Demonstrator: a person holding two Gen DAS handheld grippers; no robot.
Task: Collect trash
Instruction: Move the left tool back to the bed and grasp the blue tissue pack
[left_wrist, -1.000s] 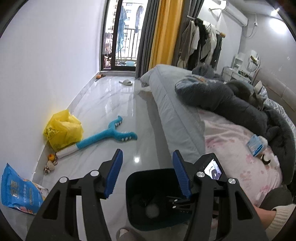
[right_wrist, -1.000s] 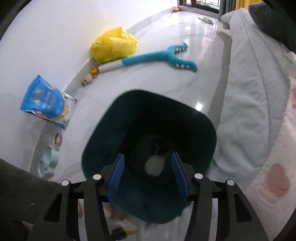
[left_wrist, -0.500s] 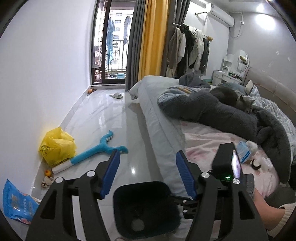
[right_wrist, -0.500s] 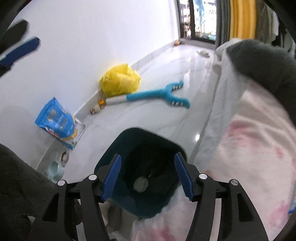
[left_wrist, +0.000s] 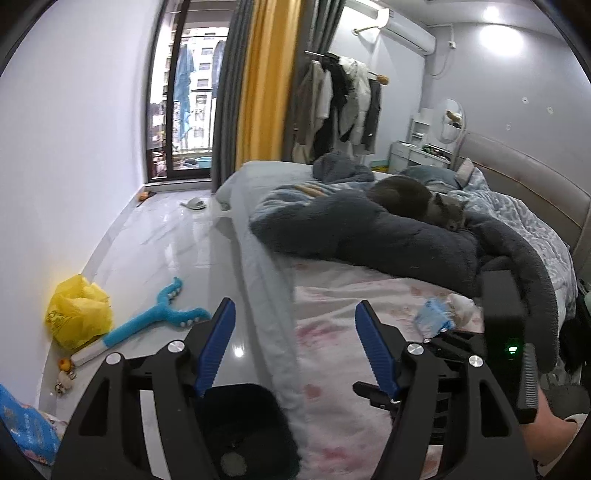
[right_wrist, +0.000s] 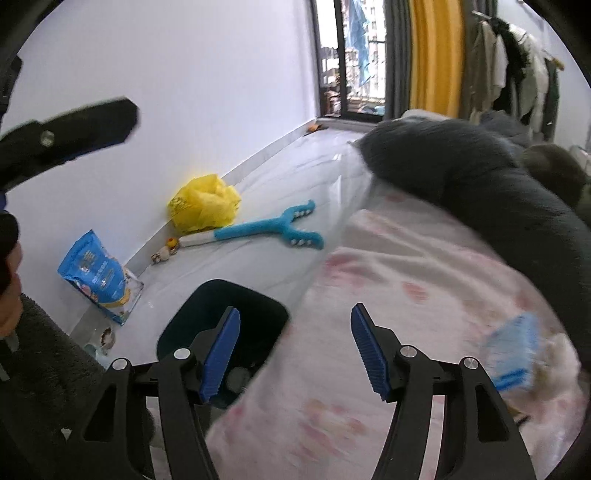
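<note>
The dark bin (right_wrist: 221, 332) beside the bed (left_wrist: 332, 354) held a pale wad (left_wrist: 232, 461). My left gripper (left_wrist: 291, 343) and right gripper (right_wrist: 293, 350) were both opening, nothing between their jaws.

We see a dark teal bin (right_wrist: 192, 328) standing upright on the floor, tight against the side edge of the bed. Its mouth is open and roughly square with rounded corners, and a pale crumpled wad (left_wrist: 232, 464) lies at the bottom inside. On the bed's pink flowered sheet (left_wrist: 332, 321), a crumpled blue-and-white wrapper (left_wrist: 432, 317) lies flat with a white crumpled tissue (left_wrist: 463, 306) touching it, both just beside the dark grey blanket's edge and well apart from the bin. In the right wrist view the wrapper (right_wrist: 513, 354) is blurred.
</note>
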